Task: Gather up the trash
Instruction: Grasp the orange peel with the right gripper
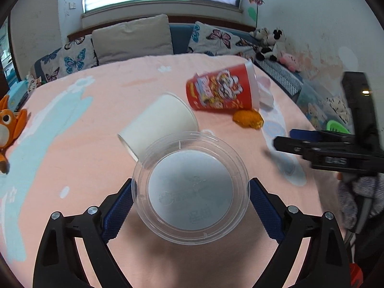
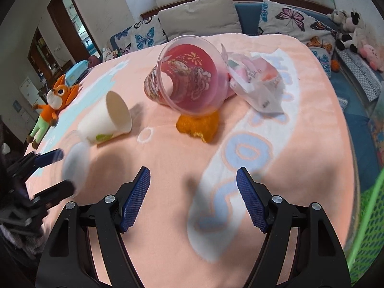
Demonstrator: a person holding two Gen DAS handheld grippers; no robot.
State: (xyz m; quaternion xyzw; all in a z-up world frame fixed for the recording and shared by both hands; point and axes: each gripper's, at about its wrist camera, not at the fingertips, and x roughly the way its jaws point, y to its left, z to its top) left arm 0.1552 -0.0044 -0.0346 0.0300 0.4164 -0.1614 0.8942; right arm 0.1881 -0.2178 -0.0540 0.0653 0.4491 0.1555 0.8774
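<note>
Left wrist view: left claw (image 1: 190, 201) grips clear lid (image 1: 190, 188); right claw (image 2: 193, 198) hovers released.

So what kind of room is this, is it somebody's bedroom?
Probably a bedroom or living room at home: a soft pink printed blanket, butterfly-print cushions under a window, and black-and-white plush cows in the corner.

Hardly any readable text found. Large pale-blue letters woven into the pink blanket (image 2: 264, 110), partly seen in the right wrist view: an "O" and perhaps an "S", word not made out. Colourful print on the red cup (image 1: 220, 88), too blurred to read. Embossed marks on the clear lid (image 1: 190, 189), illegible.
</note>
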